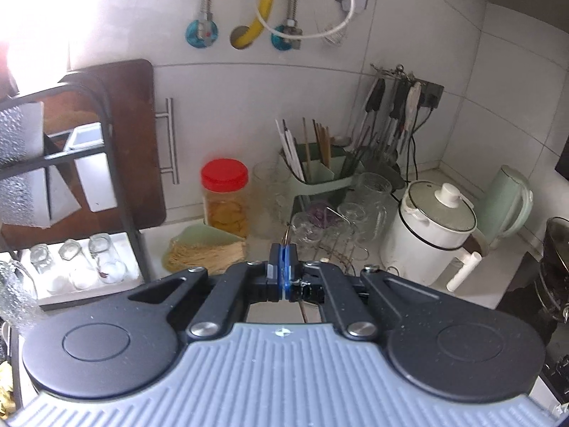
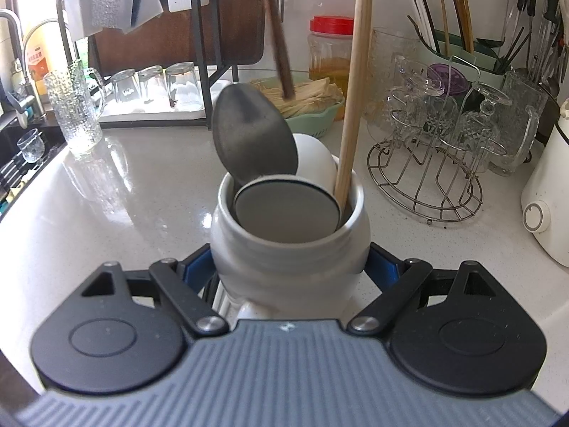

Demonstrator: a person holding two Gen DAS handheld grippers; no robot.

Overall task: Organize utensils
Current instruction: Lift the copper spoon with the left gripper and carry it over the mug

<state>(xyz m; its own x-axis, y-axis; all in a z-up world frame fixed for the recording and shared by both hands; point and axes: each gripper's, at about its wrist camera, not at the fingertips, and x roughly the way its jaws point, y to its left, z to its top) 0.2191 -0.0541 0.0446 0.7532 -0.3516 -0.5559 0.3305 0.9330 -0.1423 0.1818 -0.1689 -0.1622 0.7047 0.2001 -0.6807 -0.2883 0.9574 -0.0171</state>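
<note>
Looking down over the left gripper (image 1: 283, 267), jaws pressed together with only a thin blue strip between the pads. Facing a green utensil caddy (image 1: 320, 174) holding chopsticks (image 1: 322, 138) upright, with a red-lidded jar (image 1: 224, 195) standing to its left and clear glasses (image 1: 370, 192) crowding in front. Showing also a white pot (image 1: 426, 235) at the right, hanging utensils (image 1: 391, 114) on the tiled wall.

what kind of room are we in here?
A home kitchen, most likely: tiled wall with water pipes, a counter holding a glass rack, an electric pot and a chopstick caddy.
</note>
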